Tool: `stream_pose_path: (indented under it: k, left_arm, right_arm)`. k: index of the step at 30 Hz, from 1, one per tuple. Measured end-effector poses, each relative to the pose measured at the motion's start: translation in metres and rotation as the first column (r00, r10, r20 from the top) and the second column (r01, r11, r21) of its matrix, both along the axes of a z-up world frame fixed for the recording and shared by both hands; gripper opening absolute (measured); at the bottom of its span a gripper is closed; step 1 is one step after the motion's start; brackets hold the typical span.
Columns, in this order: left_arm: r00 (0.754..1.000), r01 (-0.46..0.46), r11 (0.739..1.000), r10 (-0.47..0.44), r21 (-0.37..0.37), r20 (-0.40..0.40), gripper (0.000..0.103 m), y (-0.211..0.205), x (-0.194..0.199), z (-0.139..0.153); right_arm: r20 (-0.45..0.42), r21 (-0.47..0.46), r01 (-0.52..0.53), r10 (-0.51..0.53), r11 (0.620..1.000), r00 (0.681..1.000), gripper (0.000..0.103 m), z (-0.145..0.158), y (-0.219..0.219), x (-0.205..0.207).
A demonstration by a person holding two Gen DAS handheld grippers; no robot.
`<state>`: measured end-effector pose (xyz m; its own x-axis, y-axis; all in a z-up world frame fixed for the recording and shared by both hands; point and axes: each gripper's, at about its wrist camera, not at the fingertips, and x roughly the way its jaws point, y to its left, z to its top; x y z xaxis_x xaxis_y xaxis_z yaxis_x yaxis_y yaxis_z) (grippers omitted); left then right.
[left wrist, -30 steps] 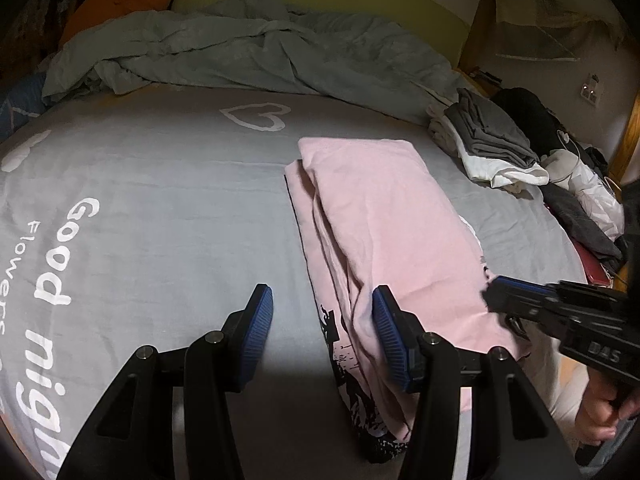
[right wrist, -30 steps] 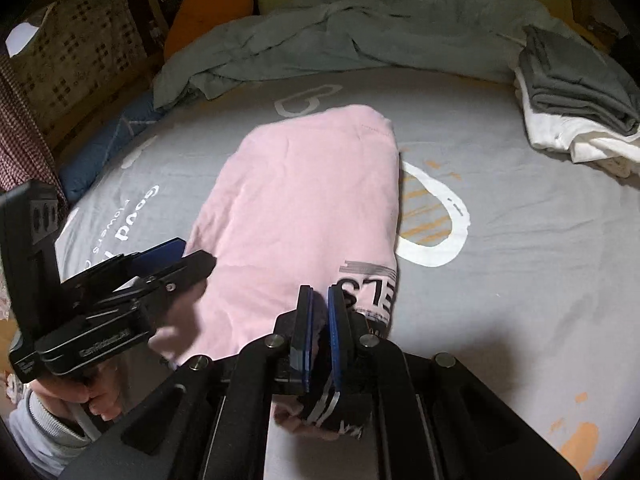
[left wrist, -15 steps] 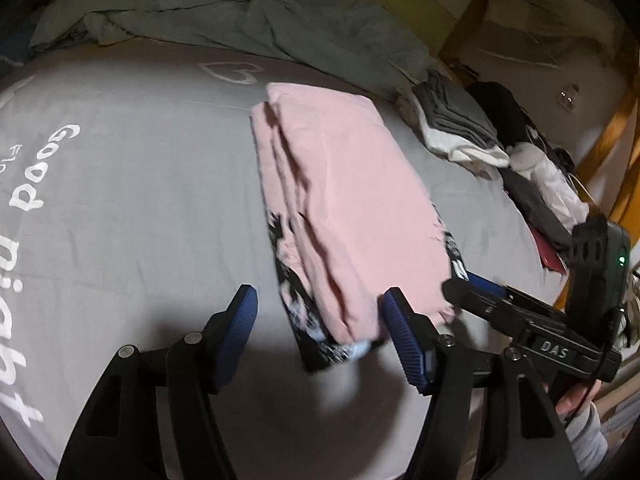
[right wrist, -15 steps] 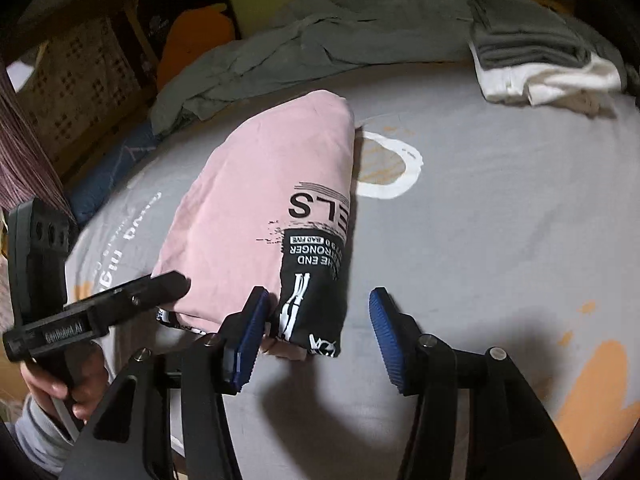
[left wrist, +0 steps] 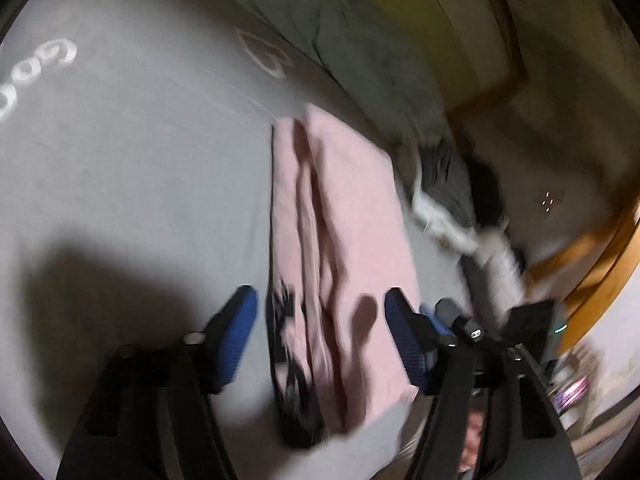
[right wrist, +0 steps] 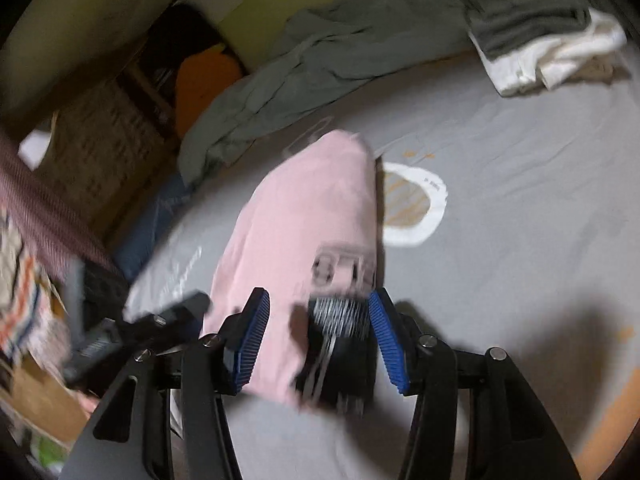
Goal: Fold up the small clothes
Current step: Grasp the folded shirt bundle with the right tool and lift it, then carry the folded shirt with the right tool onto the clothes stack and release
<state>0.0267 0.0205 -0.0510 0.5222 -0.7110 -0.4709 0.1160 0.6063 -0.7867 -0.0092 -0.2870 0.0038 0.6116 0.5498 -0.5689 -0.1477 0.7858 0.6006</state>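
Observation:
A pink garment [left wrist: 352, 208] with a black print at its near end lies folded into a long strip on the grey bedsheet [left wrist: 140, 168]. My left gripper [left wrist: 320, 304] straddles the strip's near left edge. Its jaws are closing, and the blue pads stand clear of the cloth. In the right wrist view the same pink garment [right wrist: 312, 208] runs away from me. My right gripper [right wrist: 319, 300] is open over its near right corner, with the black print between the fingers and no grip on it. Both views are blurred.
A folded stack of grey and white clothes [right wrist: 532, 36] sits at the far right of the bed. A crumpled grey-green duvet [right wrist: 320, 52] lies along the head end, with an orange cushion [right wrist: 204, 80] beside it. A wooden bed frame [left wrist: 592, 272] borders the right side.
The right gripper, shut on the garment's printed hem a second ago, has opened and the hem lies on the sheet. Both grippers rolled and moved closer over the near end.

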Motion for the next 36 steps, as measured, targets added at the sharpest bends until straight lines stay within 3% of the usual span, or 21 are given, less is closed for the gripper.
stream_pose_path:
  k: [3,5,7,9,11,17,24,29,33,36]
  left_arm:
    - [0.999,0.019,1.0,-0.019,-0.004,0.032,0.056,-0.002,0.013,0.0]
    - [0.999,0.023,0.999,-0.025,0.046,0.044,0.039,-0.009,0.018,-0.004]
    - [0.998,0.008,0.999,-0.011,0.054,0.068,0.027,-0.012,0.017,-0.005]
    - [0.995,-0.012,0.999,0.008,0.042,0.099,0.023,-0.014,0.015,-0.002]
    - [0.99,-0.011,0.997,0.0,0.081,0.138,0.021,-0.02,0.011,0.005]
    - [0.964,0.015,0.992,-0.047,0.122,0.264,0.019,-0.033,0.005,0.048]
    - [0.903,0.102,0.989,-0.139,0.11,0.407,0.019,-0.089,0.043,0.115]
    - [0.831,0.14,0.983,-0.183,0.121,0.525,0.019,-0.164,0.094,0.168]
    - [0.779,0.165,0.979,-0.201,0.116,0.594,0.019,-0.218,0.129,0.195]
    - [0.764,0.19,0.974,-0.228,0.128,0.603,0.019,-0.249,0.158,0.201]
  right_arm:
    - [-0.054,0.099,0.02,-0.015,0.995,0.998,0.054,-0.015,-0.009,0.027]
    - [-0.094,0.168,-0.024,0.04,0.985,0.995,0.053,-0.028,-0.007,0.042]
    - [-0.06,0.161,-0.029,0.039,0.987,0.997,0.053,-0.029,-0.002,0.042]
    - [-0.044,0.126,-0.025,0.031,0.992,0.999,0.045,-0.029,0.001,0.041]
    - [-0.038,0.152,-0.011,0.017,0.988,0.999,0.033,-0.03,-0.002,0.039]
    - [0.03,0.112,0.005,-0.008,0.994,1.0,0.025,0.001,-0.006,0.032]
    - [0.208,0.007,0.049,-0.049,0.999,0.977,0.025,0.088,-0.056,0.031]
    - [0.322,-0.054,0.154,-0.128,0.987,0.938,0.025,0.144,-0.118,0.056]
    - [0.374,-0.004,0.225,-0.207,0.974,0.904,0.025,0.168,-0.174,0.081]
    - [0.415,0.001,0.278,-0.253,0.961,0.874,0.025,0.177,-0.205,0.098]
